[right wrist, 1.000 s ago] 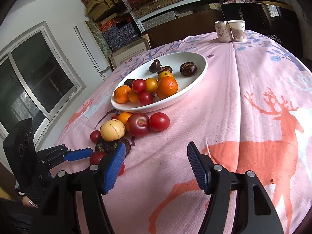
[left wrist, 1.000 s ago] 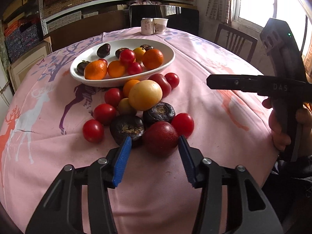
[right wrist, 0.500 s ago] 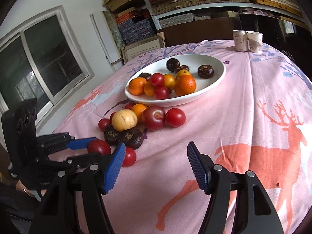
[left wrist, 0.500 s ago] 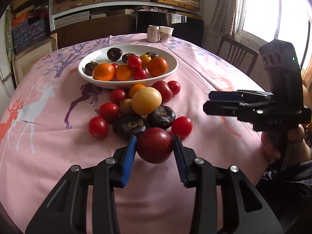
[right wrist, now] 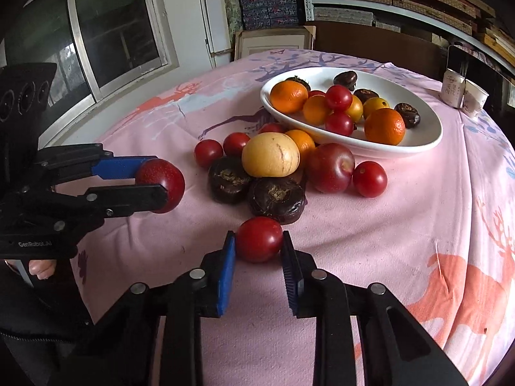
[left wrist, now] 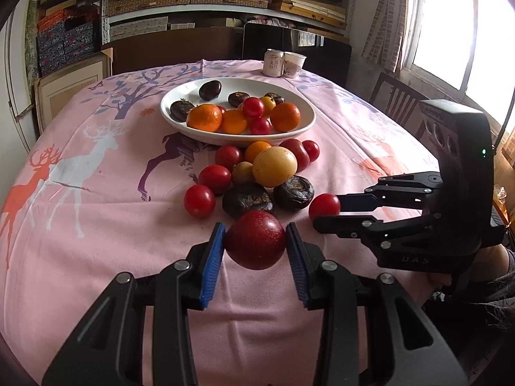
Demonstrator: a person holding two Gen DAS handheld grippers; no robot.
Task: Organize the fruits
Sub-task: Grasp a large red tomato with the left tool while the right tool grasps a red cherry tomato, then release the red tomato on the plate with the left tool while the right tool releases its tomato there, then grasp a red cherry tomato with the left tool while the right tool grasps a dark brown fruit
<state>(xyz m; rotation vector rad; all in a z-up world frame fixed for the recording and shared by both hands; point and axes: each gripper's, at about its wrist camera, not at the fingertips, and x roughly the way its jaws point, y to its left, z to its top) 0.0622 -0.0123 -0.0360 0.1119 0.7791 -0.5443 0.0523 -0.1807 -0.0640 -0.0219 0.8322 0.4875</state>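
My left gripper (left wrist: 255, 226) is shut on a dark red plum (left wrist: 255, 244) and holds it just above the pink tablecloth; the right wrist view shows that left gripper (right wrist: 157, 178) with the plum (right wrist: 165, 180) at the left. My right gripper (right wrist: 257, 234) is shut on a red tomato (right wrist: 259, 241) that rests on the cloth at the near edge of the loose pile. In the left wrist view the right gripper (left wrist: 326, 212) comes in from the right and pinches that tomato (left wrist: 324, 205). The white oval plate (left wrist: 302, 128) behind the pile holds oranges, tomatoes and dark fruits.
Loose on the cloth lie a yellow fruit (left wrist: 274, 166), two dark wrinkled fruits (left wrist: 248, 200), a large red plum (right wrist: 331, 167) and several tomatoes. Two cups (left wrist: 283, 63) stand at the table's far edge. A chair (left wrist: 396, 99) is at the right, with shelves behind.
The left gripper closed on the dark red plum and raised it off the cloth. The right gripper swung in to the pile's near tomato and closed on it.
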